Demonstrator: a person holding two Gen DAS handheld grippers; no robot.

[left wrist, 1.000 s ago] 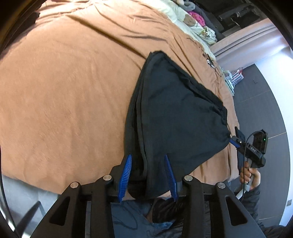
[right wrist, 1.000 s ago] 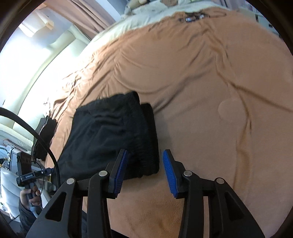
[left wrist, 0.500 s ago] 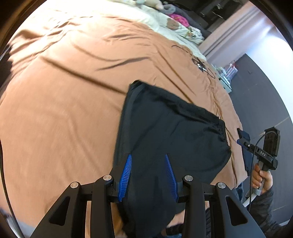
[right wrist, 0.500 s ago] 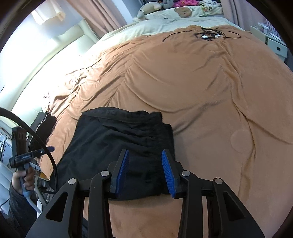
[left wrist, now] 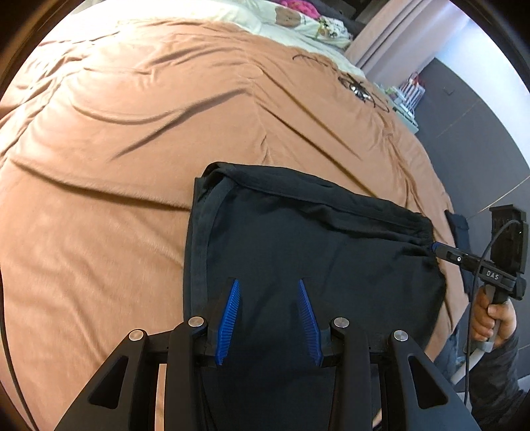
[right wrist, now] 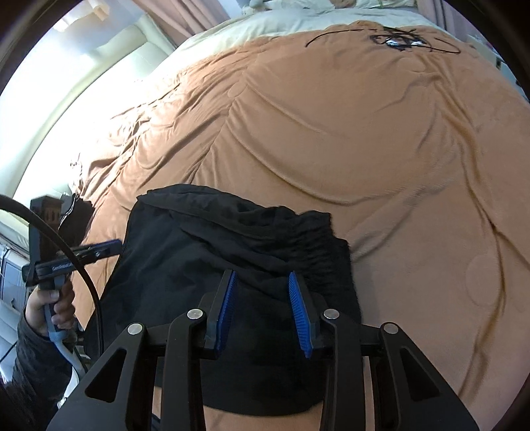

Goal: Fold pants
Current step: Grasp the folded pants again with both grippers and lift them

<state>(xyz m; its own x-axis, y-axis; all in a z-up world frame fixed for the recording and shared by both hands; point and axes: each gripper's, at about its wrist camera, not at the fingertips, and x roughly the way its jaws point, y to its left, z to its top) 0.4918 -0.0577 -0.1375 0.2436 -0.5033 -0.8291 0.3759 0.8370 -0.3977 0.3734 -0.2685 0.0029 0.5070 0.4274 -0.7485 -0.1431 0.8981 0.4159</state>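
Observation:
The black pants (left wrist: 314, 238) lie on the brown blanket (left wrist: 132, 165), near the bed's front edge. My left gripper (left wrist: 268, 285) is shut on their near hem, and cloth hangs down between the blue pads. In the right wrist view the left gripper (right wrist: 112, 247) bites the left edge of the pants (right wrist: 205, 258). My right gripper (right wrist: 261, 277) has the gathered waistband between its pads, and its jaws are closing on it. In the left wrist view the right gripper (left wrist: 435, 247) pinches that corner, with wrinkles radiating from it.
A black cable (right wrist: 397, 39) lies tangled far up the blanket. Pillows and soft toys (left wrist: 298, 20) sit at the head of the bed. A small dark item (left wrist: 458, 228) rests at the bed's edge. The person's hands (left wrist: 493, 315) grip the handles. Dark floor runs along the right.
Both grippers have moved forward over the bed with the pants. The cloth, earlier a hanging triangle, now spreads wider and flatter. The right pads stand closer together.

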